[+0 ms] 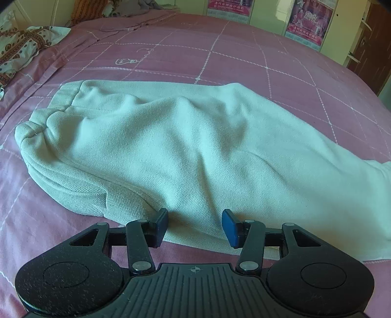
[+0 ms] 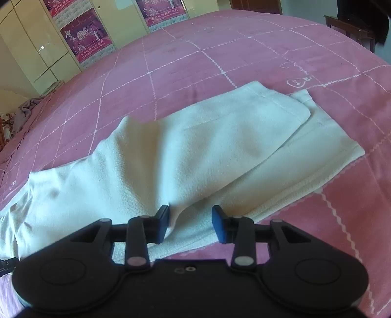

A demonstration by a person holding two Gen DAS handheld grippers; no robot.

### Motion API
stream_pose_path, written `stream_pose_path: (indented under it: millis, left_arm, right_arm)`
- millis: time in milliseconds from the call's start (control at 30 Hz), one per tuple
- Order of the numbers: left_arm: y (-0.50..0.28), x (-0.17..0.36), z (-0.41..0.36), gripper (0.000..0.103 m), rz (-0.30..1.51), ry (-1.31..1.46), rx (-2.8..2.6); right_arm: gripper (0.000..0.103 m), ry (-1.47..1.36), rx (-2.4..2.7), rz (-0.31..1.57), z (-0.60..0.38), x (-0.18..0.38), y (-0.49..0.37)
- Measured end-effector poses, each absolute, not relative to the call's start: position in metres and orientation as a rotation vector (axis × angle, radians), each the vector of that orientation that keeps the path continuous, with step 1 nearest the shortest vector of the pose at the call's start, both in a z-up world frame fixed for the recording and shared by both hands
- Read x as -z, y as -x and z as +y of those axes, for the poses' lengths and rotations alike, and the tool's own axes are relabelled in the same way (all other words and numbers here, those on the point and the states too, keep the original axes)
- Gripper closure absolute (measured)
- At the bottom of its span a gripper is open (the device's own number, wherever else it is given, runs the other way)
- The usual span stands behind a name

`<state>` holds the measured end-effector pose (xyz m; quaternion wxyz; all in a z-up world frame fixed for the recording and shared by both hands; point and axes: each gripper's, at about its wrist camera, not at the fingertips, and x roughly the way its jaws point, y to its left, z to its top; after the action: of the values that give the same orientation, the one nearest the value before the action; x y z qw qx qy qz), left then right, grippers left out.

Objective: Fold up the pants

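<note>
Pale white pants (image 1: 171,146) lie on the pink checked bedspread (image 1: 220,56), one leg folded over the other. The waistband end is bunched at the left in the left wrist view. In the right wrist view the pants (image 2: 195,146) run from lower left to the two leg hems at upper right, one hem lying on the other. My left gripper (image 1: 195,220) hovers open over the pants' near edge, its blue pads apart and gripping nothing. My right gripper (image 2: 190,217) is also open above the near edge, with a soft ridge of fabric lying under the gap.
A patterned cloth (image 1: 19,46) lies at the bed's far left, near a cushion (image 1: 88,9). Pale wardrobe doors with pink posters (image 2: 83,39) stand beyond the bed. A brown door (image 1: 371,44) and dark wooden furniture (image 2: 352,29) flank it. Grey cloth (image 2: 24,110) sits at the bed's left edge.
</note>
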<state>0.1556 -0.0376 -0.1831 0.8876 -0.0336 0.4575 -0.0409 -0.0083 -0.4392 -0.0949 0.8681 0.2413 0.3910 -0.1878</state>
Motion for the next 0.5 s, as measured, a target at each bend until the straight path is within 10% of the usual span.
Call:
stream_pose_path:
  millis: [500]
  left_arm:
    - [-0.154,0.189,-0.110,0.054,1.012,0.046,0.233]
  right_arm:
    - [0.064,-0.596,0.458,0.769,-0.495,0.088,0.030]
